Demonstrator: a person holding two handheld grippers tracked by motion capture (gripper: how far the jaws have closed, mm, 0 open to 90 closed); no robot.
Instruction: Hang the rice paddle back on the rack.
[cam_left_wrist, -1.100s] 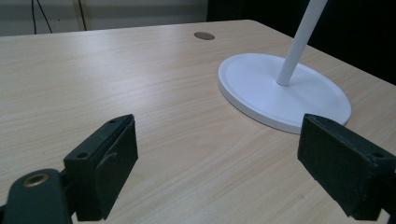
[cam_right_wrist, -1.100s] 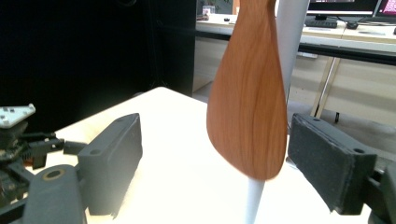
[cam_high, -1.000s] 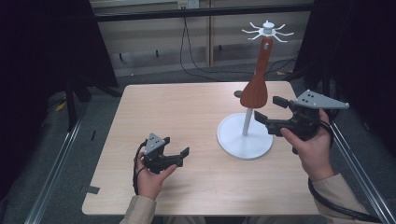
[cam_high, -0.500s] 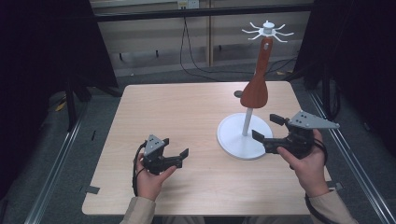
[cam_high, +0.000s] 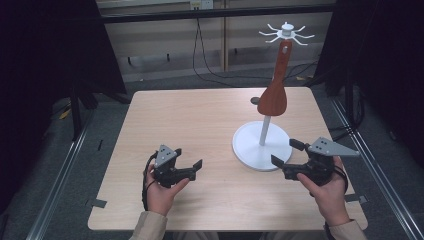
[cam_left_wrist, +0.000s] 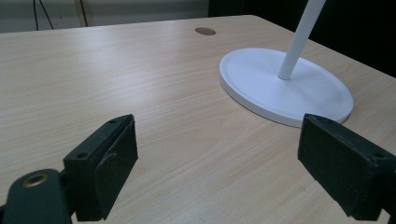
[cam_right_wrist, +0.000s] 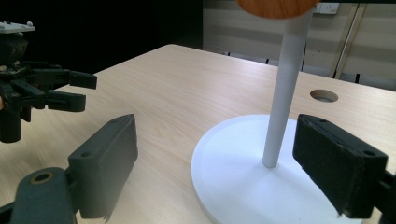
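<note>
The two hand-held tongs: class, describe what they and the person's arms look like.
Both tongs are black. The left tongs carry a small grey three-cornered plate and a black cable looping at the wrist. The right tongs carry a larger grey plate with small holes and a black cable. Their jaws are flat, blocky black pads with screw holes. The person wears beige sleeves.

Left gripper jaws wide apart, empty, above table; white stand base ahead right.

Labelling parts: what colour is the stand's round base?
White; the base shows best in the left gripper view.
</note>
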